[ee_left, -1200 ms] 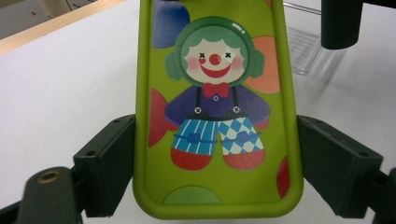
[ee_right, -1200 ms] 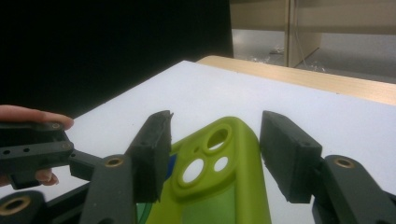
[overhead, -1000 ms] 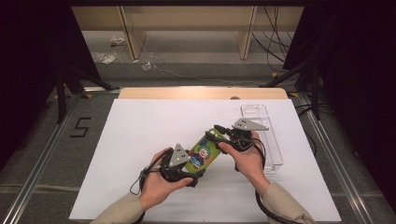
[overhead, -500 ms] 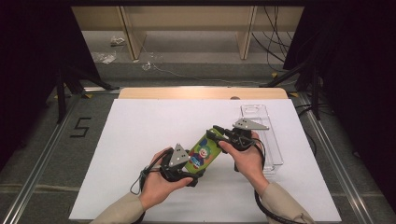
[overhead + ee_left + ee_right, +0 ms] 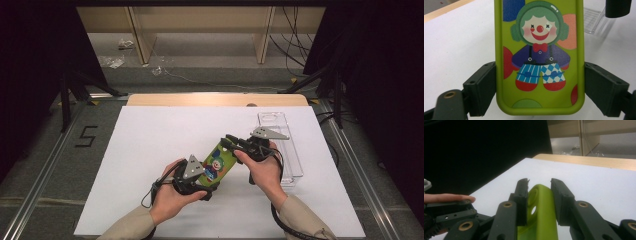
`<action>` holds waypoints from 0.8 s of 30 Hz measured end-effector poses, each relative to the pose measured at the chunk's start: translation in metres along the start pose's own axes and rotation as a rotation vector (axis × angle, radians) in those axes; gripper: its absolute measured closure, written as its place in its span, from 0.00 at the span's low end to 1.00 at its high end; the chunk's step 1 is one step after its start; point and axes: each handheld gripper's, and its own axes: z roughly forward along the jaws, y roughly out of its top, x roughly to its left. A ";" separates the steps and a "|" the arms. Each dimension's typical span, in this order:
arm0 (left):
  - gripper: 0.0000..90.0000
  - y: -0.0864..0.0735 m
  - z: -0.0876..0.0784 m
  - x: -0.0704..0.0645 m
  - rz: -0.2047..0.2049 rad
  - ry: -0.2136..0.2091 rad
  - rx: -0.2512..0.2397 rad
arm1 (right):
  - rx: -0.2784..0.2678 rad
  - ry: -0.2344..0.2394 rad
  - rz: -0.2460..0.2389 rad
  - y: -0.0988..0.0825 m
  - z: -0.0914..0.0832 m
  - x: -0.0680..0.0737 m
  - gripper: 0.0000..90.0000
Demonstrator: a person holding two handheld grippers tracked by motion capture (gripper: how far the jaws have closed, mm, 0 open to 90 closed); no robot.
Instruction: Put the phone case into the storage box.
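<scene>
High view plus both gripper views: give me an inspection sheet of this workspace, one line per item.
Surface: white sheet over a wooden table.
Job's things: green clown phone case, held off the sheet between both grippers.
Clutter: clear plastic tray at the sheet's right.
Grippers: left gripper clamps the case's long sides; right gripper, jaws just closing, pinches its camera-hole end.
Cables: black cable trails from the left gripper.
Surroundings: dark floor, wooden legs, scraps.
</scene>
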 end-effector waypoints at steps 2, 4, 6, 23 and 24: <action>0.18 0.000 0.000 0.000 0.004 0.002 0.000 | -0.004 0.005 0.006 0.001 -0.001 0.001 0.78; 0.18 0.000 0.001 0.000 0.009 0.005 0.002 | -0.004 0.011 0.003 0.002 -0.001 0.001 0.79; 0.18 0.000 0.001 0.000 0.020 0.007 0.007 | -0.008 0.015 0.005 0.002 -0.002 0.002 0.80; 0.14 0.002 0.000 0.010 0.021 -0.031 -0.049 | -0.055 0.103 -0.020 0.018 -0.011 0.021 0.86; 0.14 0.002 0.000 0.011 0.018 -0.030 -0.052 | -0.049 0.103 -0.024 0.019 -0.012 0.020 0.86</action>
